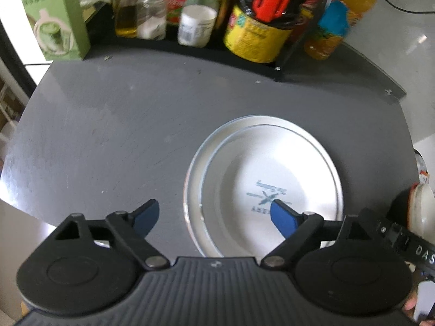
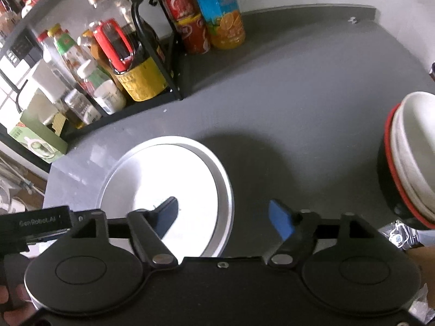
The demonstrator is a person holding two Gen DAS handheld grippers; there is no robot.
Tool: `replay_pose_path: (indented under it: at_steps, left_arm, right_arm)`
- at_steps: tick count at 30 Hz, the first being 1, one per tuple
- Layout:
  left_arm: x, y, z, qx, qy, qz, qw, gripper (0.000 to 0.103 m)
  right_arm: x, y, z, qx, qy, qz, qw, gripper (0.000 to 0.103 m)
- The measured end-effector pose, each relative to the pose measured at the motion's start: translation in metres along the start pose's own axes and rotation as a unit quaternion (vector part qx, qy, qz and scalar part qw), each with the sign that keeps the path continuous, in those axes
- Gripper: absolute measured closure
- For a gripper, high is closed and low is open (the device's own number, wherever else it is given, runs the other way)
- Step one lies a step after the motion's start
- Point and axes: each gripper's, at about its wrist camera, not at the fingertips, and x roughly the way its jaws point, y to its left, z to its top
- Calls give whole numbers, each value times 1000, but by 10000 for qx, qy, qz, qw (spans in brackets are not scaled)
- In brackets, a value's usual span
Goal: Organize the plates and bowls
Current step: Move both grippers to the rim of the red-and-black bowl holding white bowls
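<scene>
Your left tongs point(image 1: 214, 213) and right tongs point(image 2: 221, 214) both hang released, blue pads spread wide and gripping nothing, above the near edge of the grey table point(image 1: 114, 135). Just beyond them the stacked white plates point(image 1: 269, 174) lie flat near that edge, while the nested bowls point(image 2: 413, 157) sit at the table's right edge, well apart from the plates. Farthest off, bottles point(image 1: 197, 24) and cans point(image 2: 190, 27) crowd the back edge.

Bright glare on the plate point(image 2: 152, 179), soft shadows, blurred fisheye-curved edges
</scene>
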Motion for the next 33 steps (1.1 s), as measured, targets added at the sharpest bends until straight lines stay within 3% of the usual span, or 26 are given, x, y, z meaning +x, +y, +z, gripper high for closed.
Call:
replay_pose_path:
  at_steps: [4,10,18,33]
  left_arm:
    - [-11,-14,2,161,-88,-103,9998,12]
    - [-28,-46,5,469,-204,-244,9984,11]
    - [-40,-105,10,812,-344,-528,9947,1]
    - [-35,-227,2,1587,-278,-1127,9805,1]
  right_arm:
    - [-14,-5,-3,8,-144,17,9999,13]
    - [-37,-22,3,241,-486,190,9983,9]
    - [-70,-61,17,465,-921,241,9944,9]
    - [-121,-164,14,1088,-1426,-44,9838,8]
